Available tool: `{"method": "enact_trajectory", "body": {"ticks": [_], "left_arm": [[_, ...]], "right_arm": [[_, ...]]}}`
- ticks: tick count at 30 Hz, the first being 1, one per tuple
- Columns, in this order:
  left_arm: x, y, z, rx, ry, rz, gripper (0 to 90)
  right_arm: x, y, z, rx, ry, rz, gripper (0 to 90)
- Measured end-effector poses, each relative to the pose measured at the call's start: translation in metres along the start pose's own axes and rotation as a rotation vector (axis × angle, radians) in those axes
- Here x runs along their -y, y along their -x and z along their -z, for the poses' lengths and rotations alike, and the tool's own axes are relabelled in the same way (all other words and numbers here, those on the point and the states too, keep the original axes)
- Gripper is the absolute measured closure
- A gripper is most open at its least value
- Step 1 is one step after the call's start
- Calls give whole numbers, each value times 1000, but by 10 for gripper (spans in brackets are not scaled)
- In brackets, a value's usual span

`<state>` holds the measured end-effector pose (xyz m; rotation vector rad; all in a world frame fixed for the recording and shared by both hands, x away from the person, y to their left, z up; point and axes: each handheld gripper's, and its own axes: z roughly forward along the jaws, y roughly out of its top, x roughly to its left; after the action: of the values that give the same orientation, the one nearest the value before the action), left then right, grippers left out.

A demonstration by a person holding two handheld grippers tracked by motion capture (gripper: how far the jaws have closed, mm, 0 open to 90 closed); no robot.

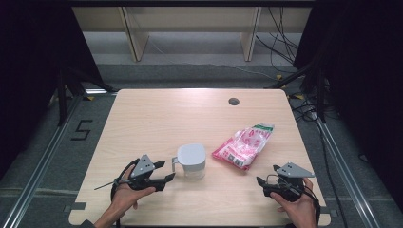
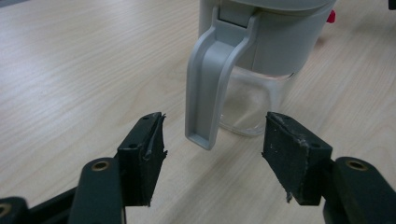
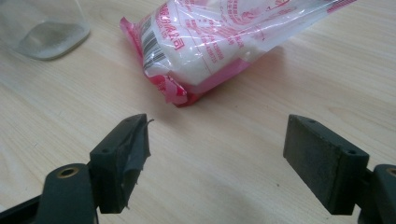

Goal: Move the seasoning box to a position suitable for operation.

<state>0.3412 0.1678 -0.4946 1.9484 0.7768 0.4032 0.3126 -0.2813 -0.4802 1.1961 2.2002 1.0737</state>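
A clear jug (image 1: 191, 161) with a grey lid and grey handle (image 2: 208, 79) stands near the table's middle front. My left gripper (image 1: 167, 171) lies just left of it, open. In the left gripper view the handle's lower end hangs between the two pads (image 2: 142, 149) without touching either, so my left gripper (image 2: 215, 154) holds nothing. A pink and white plastic bag (image 1: 243, 145) of white powder lies to the jug's right. My right gripper (image 1: 260, 183) rests near the front right edge, open, with its jaws aimed at the bag (image 3: 210, 42) and bare table between them (image 3: 217, 158).
The wooden table (image 1: 157, 118) has a small round cable hole (image 1: 233, 101) at the back. Black curtains stand on both sides. Cables (image 1: 280, 42) lie on the floor beyond the far right corner.
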Motion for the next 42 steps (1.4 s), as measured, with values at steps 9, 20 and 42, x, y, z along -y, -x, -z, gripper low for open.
{"method": "enact_trajectory", "body": {"ticks": [9, 20, 42], "left_arm": [[-9, -6, -19, 40, 14, -100, 539], [-12, -9, -25, 67, 7, -112, 679], [-21, 25, -29, 50, -64, -32, 679]], "right_arm": [[0, -2, -3, 18, 1, 6, 240], [0, -3, -5, 15, -2, 32, 246], [-1, -6, -7, -6, -12, 45, 246]]}}
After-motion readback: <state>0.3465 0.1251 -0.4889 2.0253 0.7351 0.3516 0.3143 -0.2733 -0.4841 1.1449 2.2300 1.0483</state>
